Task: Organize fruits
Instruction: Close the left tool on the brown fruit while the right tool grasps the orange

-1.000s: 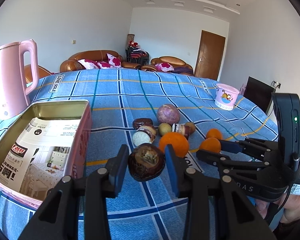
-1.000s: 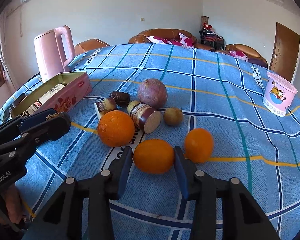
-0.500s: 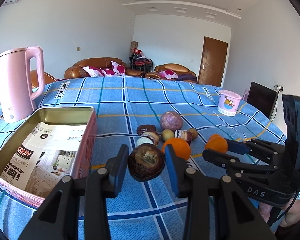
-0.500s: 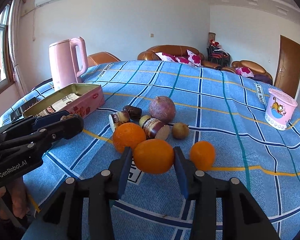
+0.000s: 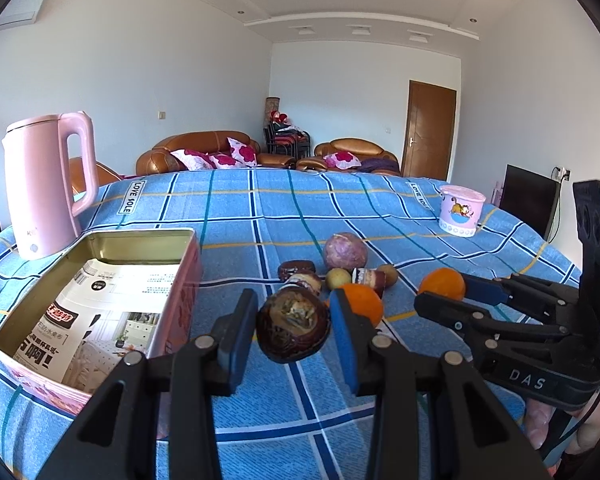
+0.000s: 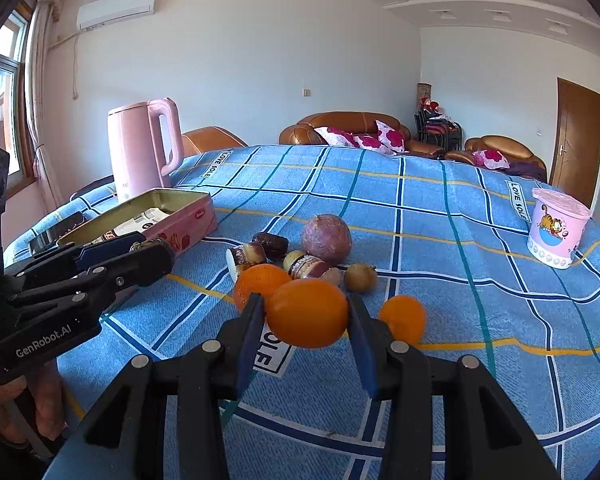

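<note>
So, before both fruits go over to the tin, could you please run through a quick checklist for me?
1. Left gripper shut on dark brown fruit: ok.
2. Right gripper shut on orange: ok.
3. Both fruits lifted off the tablecloth: ok.
4. Pink tin open, paper-lined floor free: ok.
5. Grip firmness: cannot tell.
6. Pink kettle stands behind the tin, off the path: ok.

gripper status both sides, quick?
Left tool: closed on the dark brown fruit, lifted off the table.
Right tool: closed on an orange, also lifted.
</note>
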